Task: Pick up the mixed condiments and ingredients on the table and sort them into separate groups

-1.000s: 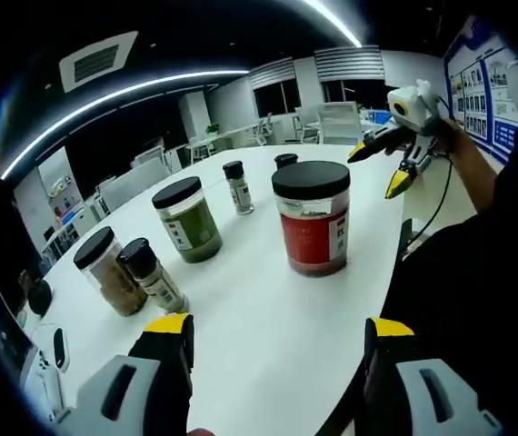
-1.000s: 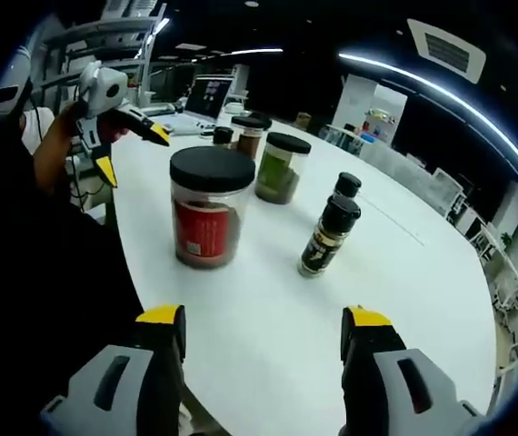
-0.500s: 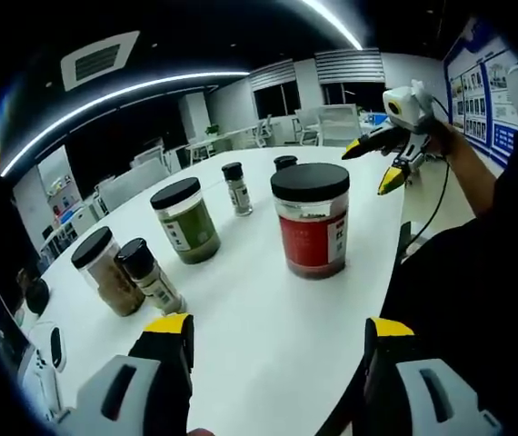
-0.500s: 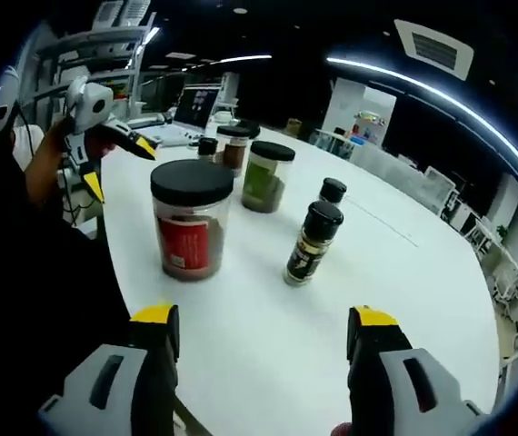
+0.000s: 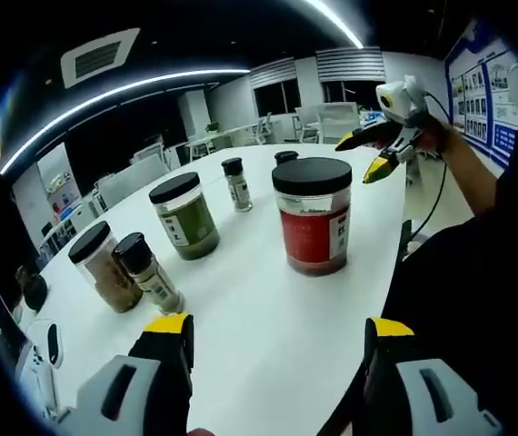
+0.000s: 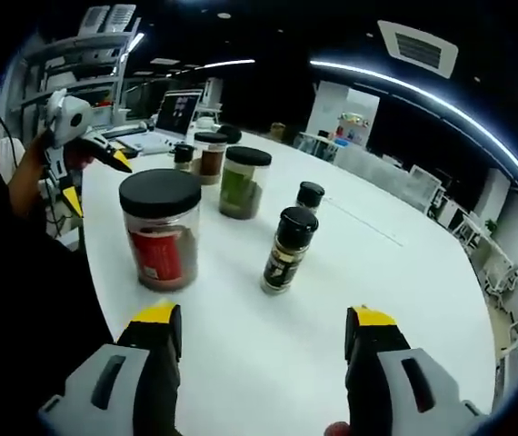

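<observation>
left gripper (image 5: 277,341): I see my jaws at the bottom of the left gripper view, yellow tips spread wide, nothing between them; over bare white counter (image 5: 250,318); same gripper at upper left of the right gripper view (image 6: 86,168), held in a hand, jaws apart, off the counter edge
right gripper (image 6: 263,331): jaws at the bottom of the right gripper view, wide, holding nothing; also at upper right of the left gripper view (image 5: 368,154), in a hand, jaws parted, in the air above and behind the red jar
red jar (image 5: 312,218): big clear jar, black lid, red label, upright; centre right of the left gripper view, nearest my left jaws; left of centre in the right gripper view (image 6: 159,232)
green jar (image 5: 183,216): black lid, green contents, upright; left of the red jar in the left gripper view; behind it near top centre in the right gripper view (image 6: 243,183)
brown jar (image 5: 101,269): black lid, tan/brown contents; left side of the left gripper view
small shaker (image 5: 146,274): black cap, just beside the brown jar; touching or not, can't tell
spice bottle (image 6: 288,250): black cap, dark label, upright; centre of the right gripper view, apart from the red jar
second spice bottle (image 6: 309,198): behind it, smaller in frame
laptop (image 6: 173,118): open, upper left of the right gripper view, far end of the counter
</observation>
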Demonstrator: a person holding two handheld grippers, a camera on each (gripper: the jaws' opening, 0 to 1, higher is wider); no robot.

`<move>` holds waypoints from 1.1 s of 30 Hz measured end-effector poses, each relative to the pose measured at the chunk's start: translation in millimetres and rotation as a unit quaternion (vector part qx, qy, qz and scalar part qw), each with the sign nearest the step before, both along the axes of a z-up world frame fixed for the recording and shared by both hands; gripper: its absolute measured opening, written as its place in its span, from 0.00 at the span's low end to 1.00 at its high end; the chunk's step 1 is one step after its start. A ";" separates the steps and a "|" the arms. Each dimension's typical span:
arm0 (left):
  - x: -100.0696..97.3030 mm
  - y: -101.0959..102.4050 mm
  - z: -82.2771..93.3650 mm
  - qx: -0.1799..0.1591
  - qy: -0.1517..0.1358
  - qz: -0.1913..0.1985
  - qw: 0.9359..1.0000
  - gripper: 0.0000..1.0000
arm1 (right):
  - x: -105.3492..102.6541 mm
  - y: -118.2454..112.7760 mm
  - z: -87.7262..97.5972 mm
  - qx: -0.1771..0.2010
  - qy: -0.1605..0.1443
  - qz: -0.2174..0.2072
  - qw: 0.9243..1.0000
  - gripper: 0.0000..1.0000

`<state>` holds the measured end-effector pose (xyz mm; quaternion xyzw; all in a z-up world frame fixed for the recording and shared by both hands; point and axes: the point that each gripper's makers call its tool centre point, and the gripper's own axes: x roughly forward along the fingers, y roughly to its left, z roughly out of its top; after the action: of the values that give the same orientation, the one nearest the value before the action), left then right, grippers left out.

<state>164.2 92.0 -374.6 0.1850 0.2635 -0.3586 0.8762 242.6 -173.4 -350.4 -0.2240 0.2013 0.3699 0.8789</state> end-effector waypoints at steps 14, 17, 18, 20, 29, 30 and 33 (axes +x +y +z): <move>0.4 -4.5 -3.1 0.001 0.004 -0.003 1.000 0.76 | 35.3 14.3 28.0 0.114 -0.081 -0.033 0.990 0.68; 0.7 -4.8 -3.7 0.003 0.005 -0.004 1.000 0.76 | 40.2 18.0 26.5 0.124 -0.079 -0.032 0.989 0.68; 1.0 -4.7 -3.8 0.004 0.004 -0.004 1.000 0.76 | 42.3 19.9 25.1 0.125 -0.077 -0.032 0.989 0.68; 1.7 -6.1 -2.4 -0.004 0.002 -0.006 1.000 0.76 | 45.5 24.8 21.7 0.130 -0.069 -0.030 0.989 0.68; 2.3 -4.8 -4.3 -0.007 0.005 -0.003 1.000 0.76 | 59.5 37.9 16.1 0.134 -0.055 -0.034 0.989 0.64; 2.6 -4.4 -5.0 -0.006 0.005 -0.002 1.000 0.76 | 61.2 40.1 15.6 0.136 -0.054 -0.033 0.989 0.63; 1.9 -4.1 -7.0 -0.003 0.007 -0.003 1.000 0.76 | 69.5 43.8 14.8 0.146 -0.059 -0.045 0.986 0.62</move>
<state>166.1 87.9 -381.6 0.1805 0.2679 -0.3636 0.8737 312.1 -129.6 -335.7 -0.1051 0.1027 0.3419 0.9282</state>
